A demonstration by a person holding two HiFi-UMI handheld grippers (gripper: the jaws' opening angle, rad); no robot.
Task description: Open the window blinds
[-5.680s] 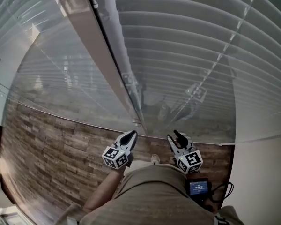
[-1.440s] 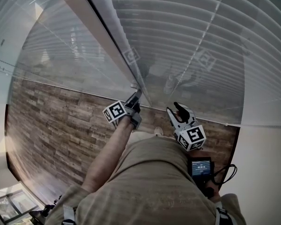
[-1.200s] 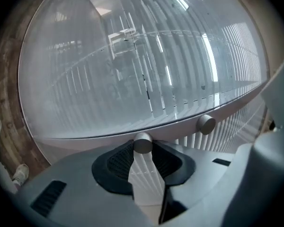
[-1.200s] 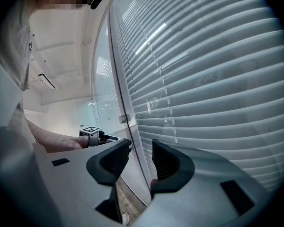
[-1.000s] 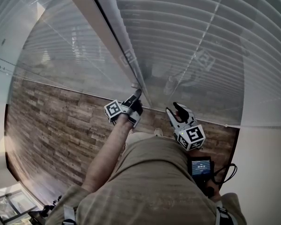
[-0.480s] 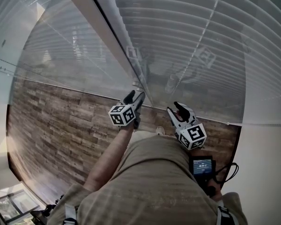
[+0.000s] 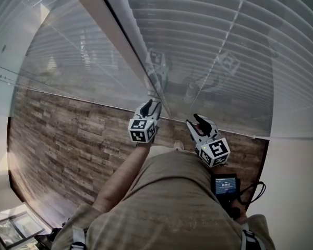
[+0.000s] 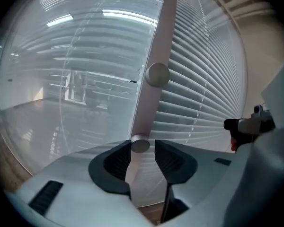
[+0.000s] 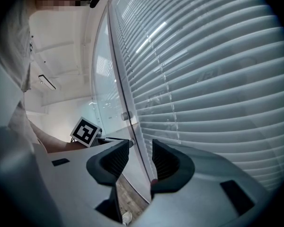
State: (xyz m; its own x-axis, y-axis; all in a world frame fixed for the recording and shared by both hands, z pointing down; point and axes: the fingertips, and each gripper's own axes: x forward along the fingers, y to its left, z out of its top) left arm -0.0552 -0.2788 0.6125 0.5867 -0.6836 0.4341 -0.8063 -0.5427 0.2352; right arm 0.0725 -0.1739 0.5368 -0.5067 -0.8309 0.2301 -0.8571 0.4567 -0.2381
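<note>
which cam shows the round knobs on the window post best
The left gripper view: both round knobs sit large on the post, the lower one at the left hand-held gripper's open jaws. The right gripper view shows one small; the head view does not resolve them.

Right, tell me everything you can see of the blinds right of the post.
The blinds are pale grey-white horizontal slats, plastic or metal by the look, closely stacked and overlapping, tilted shut. Thin cords run down across them. They hang right of the pale post and end in a bottom rail above the wood-look floor. Reflections suggest glass in front. The left tool and right tool are clear of them.
</note>
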